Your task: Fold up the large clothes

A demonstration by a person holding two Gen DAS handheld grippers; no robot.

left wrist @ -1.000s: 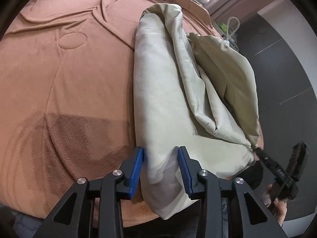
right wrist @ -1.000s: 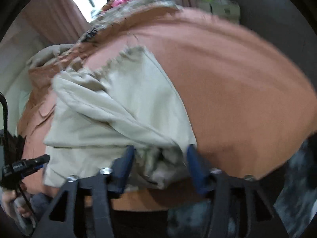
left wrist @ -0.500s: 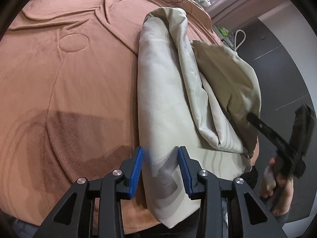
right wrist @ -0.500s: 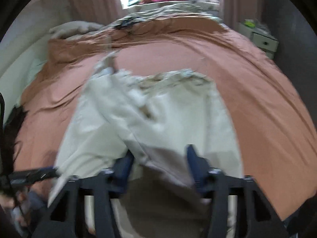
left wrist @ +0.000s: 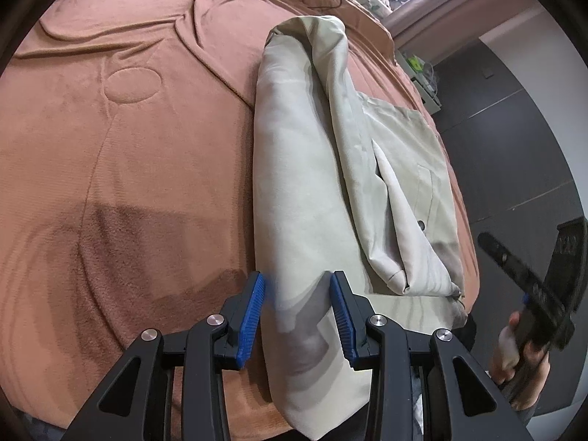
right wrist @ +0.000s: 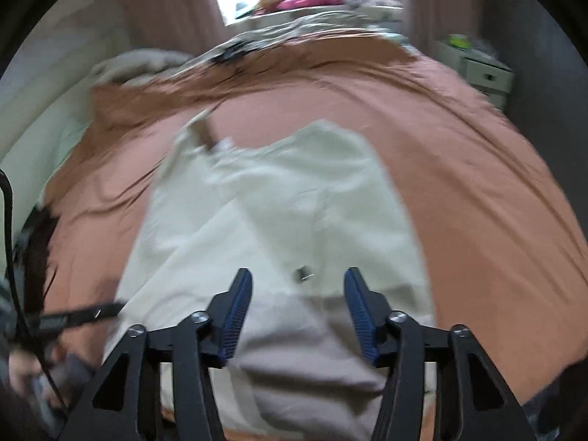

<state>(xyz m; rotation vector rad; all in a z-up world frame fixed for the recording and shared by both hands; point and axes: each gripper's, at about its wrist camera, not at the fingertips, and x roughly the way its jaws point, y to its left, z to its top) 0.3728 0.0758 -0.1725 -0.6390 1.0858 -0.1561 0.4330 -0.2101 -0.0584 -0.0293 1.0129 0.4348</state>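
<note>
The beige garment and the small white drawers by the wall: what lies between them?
Only the brown blanket, bare, between the garment and the drawers; the right wrist view shows it.

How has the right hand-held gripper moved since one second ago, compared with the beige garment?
Yes. In the left wrist view the right hand-held gripper has drawn away from the beige garment, whose corner it then touched, towards the dark wall. Its jaws are opening, nothing pinched.

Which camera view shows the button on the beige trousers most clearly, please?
The left wrist view: the button is sharp on the trousers. The right wrist view is motion-blurred, showing only a dark smudge there.
</note>
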